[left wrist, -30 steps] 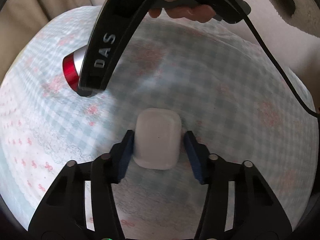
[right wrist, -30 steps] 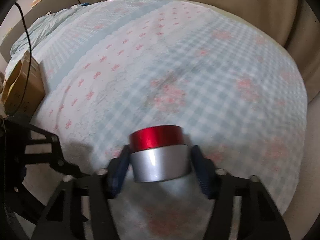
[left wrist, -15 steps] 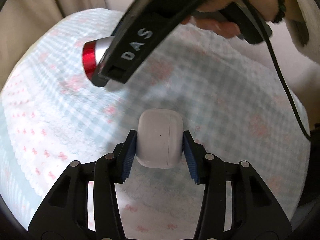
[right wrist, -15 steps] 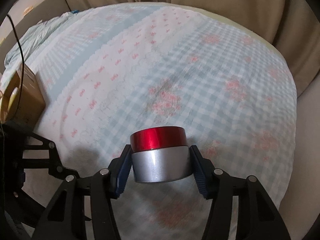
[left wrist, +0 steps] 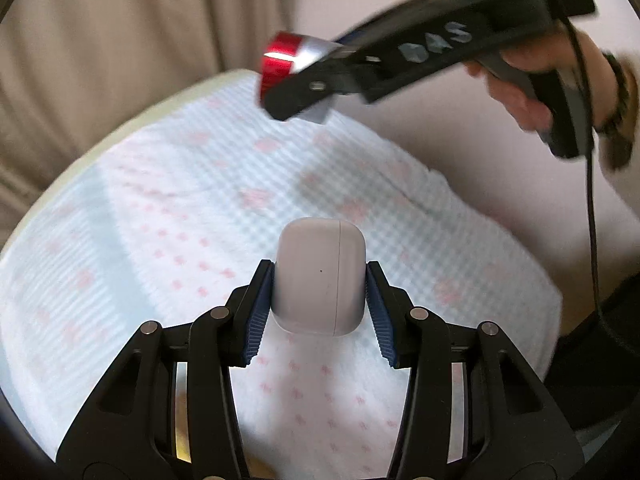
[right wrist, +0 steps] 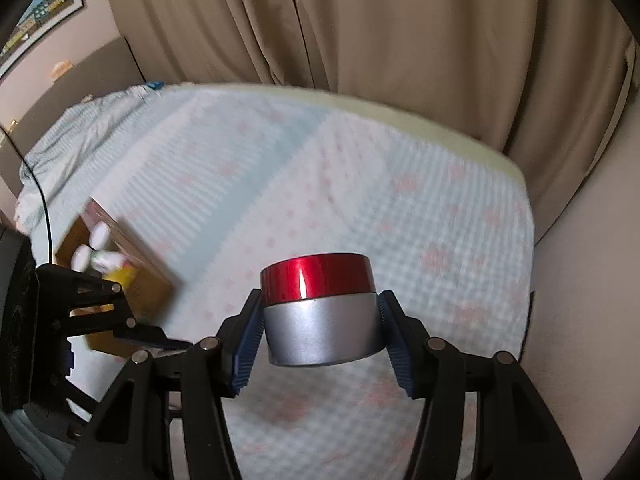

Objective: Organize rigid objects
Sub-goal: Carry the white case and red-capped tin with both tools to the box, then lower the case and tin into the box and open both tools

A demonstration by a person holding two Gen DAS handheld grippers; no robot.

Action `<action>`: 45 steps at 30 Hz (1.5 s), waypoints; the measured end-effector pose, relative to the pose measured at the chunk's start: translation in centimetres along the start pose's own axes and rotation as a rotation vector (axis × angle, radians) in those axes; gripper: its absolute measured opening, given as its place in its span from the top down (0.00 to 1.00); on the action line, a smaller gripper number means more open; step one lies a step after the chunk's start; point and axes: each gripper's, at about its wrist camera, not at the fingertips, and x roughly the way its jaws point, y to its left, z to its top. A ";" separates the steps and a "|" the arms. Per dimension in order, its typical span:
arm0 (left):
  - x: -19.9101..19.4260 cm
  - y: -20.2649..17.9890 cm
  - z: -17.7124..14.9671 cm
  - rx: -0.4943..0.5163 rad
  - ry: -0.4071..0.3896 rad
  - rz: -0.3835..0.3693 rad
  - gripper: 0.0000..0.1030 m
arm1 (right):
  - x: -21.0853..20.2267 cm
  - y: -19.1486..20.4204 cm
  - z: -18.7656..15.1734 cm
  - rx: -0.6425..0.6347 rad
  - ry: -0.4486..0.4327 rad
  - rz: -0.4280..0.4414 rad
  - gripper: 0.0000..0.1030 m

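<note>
My left gripper (left wrist: 320, 308) is shut on a white earbud case (left wrist: 320, 276) and holds it above the checked bedsheet (left wrist: 180, 208). My right gripper (right wrist: 320, 340) is shut on a silver jar with a red lid (right wrist: 320, 308), also lifted off the bed. The jar (left wrist: 288, 64) and the right gripper (left wrist: 312, 92) show in the left wrist view at the upper middle, held by a hand. The left gripper (right wrist: 132, 332) shows at the left edge of the right wrist view.
A brown cardboard box (right wrist: 120, 256) with small bottles inside sits on the bed at the left of the right wrist view. Beige curtains (right wrist: 360, 40) hang behind the bed. A crumpled blanket (right wrist: 80, 136) lies at the far left. A wall (right wrist: 580, 280) borders the bed's right side.
Both grippers have risen and tilted up with their objects; the curtains and the cardboard box have come into view. The left gripper's pads closed onto the earbud case.
</note>
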 end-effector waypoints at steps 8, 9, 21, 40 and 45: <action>-12.0 3.9 -2.9 -0.179 -0.046 0.126 0.59 | -8.1 8.7 4.7 0.010 -0.061 0.070 0.49; -13.5 4.6 -3.6 -0.204 -0.051 0.145 0.59 | -8.8 9.9 5.1 0.014 -0.070 0.084 0.49; -24.2 14.4 -14.8 -0.349 -0.054 0.257 0.59 | -9.0 24.3 7.2 0.069 -0.071 0.107 0.49; -21.6 29.8 -27.8 -0.357 0.096 0.133 0.59 | 3.3 36.3 4.2 0.436 0.090 -0.038 0.49; -18.0 32.1 -30.0 -0.402 0.158 0.111 0.59 | 7.0 36.8 2.1 0.486 0.150 -0.063 0.49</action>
